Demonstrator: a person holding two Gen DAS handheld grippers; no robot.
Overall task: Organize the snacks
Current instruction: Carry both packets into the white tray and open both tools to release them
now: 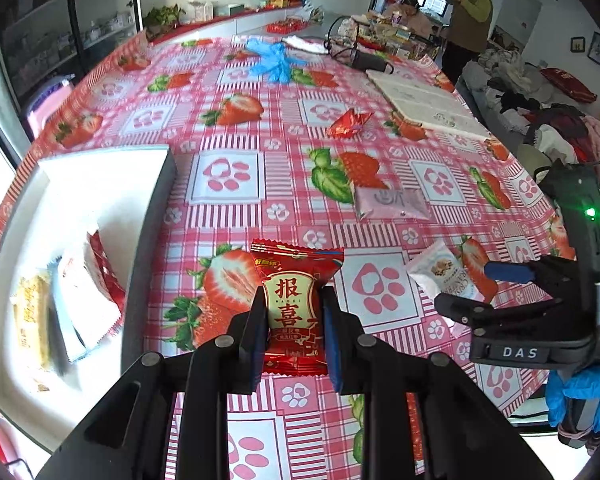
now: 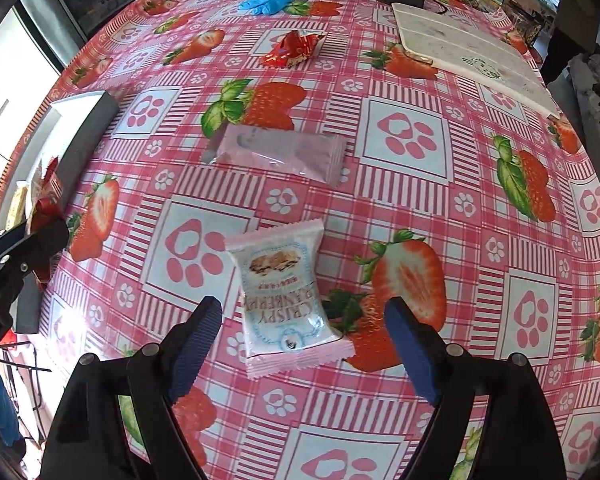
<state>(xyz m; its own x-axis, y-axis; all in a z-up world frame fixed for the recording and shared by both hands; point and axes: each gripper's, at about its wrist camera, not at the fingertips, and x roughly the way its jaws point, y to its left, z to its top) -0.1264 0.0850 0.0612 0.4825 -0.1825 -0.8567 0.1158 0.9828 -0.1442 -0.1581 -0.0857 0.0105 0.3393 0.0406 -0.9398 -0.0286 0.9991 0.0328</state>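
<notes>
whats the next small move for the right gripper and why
Probably close the right gripper: its jaws stand open on either side of the white cranberry snack lying on the tablecloth, while the left gripper already holds the red snack.

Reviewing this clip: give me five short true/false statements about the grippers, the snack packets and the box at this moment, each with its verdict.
1. The left gripper is clamped on a red packet. True.
2. The right gripper is shut on the white cranberry packet. False: its jaws stand open on either side of the packet, which lies on the tablecloth.
3. The white box already holds several packets. True.
4. The pink packet is inside the box. False: it lies on the tablecloth, beyond the cranberry packet.
5. A crumpled red wrapper lies farther up the table. True.
</notes>
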